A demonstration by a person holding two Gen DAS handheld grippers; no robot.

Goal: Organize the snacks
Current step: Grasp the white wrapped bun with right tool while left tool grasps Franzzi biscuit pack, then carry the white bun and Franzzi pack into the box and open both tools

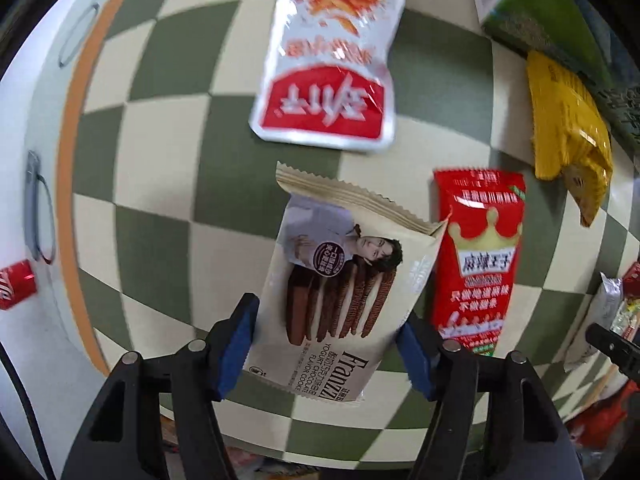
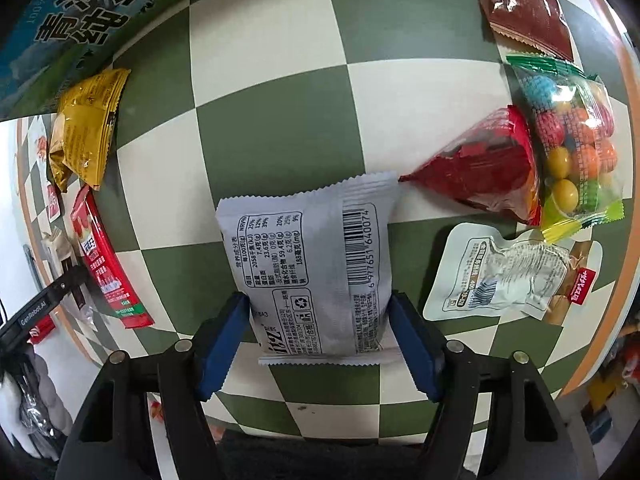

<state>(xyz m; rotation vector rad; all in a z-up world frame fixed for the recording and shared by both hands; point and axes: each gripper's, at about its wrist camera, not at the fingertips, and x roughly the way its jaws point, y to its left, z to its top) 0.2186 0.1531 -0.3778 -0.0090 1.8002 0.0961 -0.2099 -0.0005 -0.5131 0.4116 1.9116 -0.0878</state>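
In the left wrist view a beige Franzzi chocolate cookie pack [image 1: 340,288] sits tilted between the blue pads [image 1: 236,344] of my left gripper [image 1: 326,314], and both pads press on its sides. A red crown-printed snack stick [image 1: 476,260] lies just right of it. Beyond it rests a white and red pouch [image 1: 328,56]. In the right wrist view my right gripper [image 2: 320,300] is shut on a grey snack packet [image 2: 312,264], label side up, over the green and cream checkered table [image 2: 272,120].
A yellow packet [image 2: 84,128] and a green-blue carton [image 2: 80,4] lie at the far left. A red triangular bag [image 2: 488,168], a bag of coloured candy balls [image 2: 572,140], a brown packet [image 2: 524,4] and a clear pouch [image 2: 508,272] crowd the right side. The table's orange rim [image 1: 68,152] borders a white cabinet [image 1: 28,120].
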